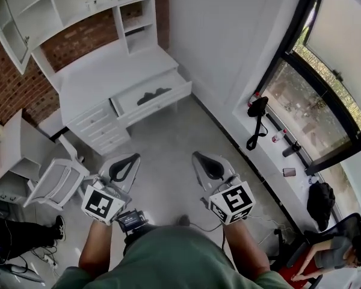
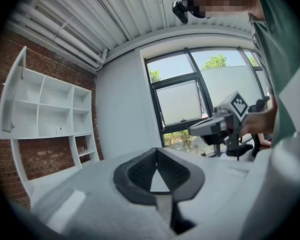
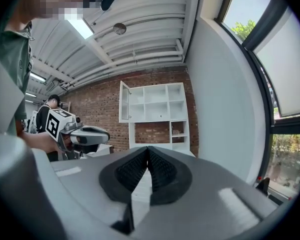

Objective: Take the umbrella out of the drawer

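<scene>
A dark folded umbrella lies in the open top drawer of the white desk, far ahead of me in the head view. My left gripper and right gripper are held side by side over the grey floor, well short of the desk. Both are shut with nothing between the jaws. The left gripper view shows its own jaws closed, with the right gripper off to the side. The right gripper view shows its closed jaws pointing at the white shelf unit, and the left gripper beside it.
A white chair stands to the left of my left gripper. Along the window sill on the right lie a black bag, a bottle and a phone. A black backpack and a seated person are at lower right.
</scene>
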Action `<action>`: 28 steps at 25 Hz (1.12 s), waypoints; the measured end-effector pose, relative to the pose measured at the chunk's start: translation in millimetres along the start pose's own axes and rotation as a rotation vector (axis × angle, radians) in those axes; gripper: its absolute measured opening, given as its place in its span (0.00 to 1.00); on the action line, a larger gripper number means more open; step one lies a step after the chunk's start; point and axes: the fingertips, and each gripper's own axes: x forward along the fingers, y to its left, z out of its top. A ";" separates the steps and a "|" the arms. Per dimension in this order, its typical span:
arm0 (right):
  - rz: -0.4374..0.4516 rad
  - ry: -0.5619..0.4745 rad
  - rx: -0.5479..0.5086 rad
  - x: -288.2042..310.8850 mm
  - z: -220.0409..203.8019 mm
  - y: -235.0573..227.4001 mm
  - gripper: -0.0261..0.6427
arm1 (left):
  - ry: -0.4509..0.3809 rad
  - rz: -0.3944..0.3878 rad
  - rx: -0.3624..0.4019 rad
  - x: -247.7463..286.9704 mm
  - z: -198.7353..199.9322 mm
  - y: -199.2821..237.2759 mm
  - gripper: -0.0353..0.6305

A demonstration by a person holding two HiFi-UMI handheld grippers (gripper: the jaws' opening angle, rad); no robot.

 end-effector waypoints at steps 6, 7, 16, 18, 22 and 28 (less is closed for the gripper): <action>-0.015 -0.004 0.028 18.7 -4.3 -41.8 0.05 | 0.013 -0.034 0.005 49.7 -3.3 13.1 0.06; -0.018 -0.002 0.033 26.7 -6.1 -48.3 0.05 | 0.011 -0.039 0.005 57.6 -5.1 19.4 0.06; -0.149 0.034 0.048 75.0 -3.7 -123.7 0.05 | -0.011 -0.188 -0.023 159.8 -21.0 68.2 0.06; -0.187 0.042 0.042 94.9 0.3 -140.6 0.05 | -0.033 -0.227 -0.024 182.1 -19.2 88.3 0.06; -0.243 0.037 0.045 147.0 9.5 -165.2 0.05 | -0.059 -0.291 -0.030 217.2 -23.5 136.0 0.06; -0.264 0.032 0.029 220.9 21.9 -190.5 0.05 | -0.090 -0.325 -0.031 255.3 -33.3 202.3 0.06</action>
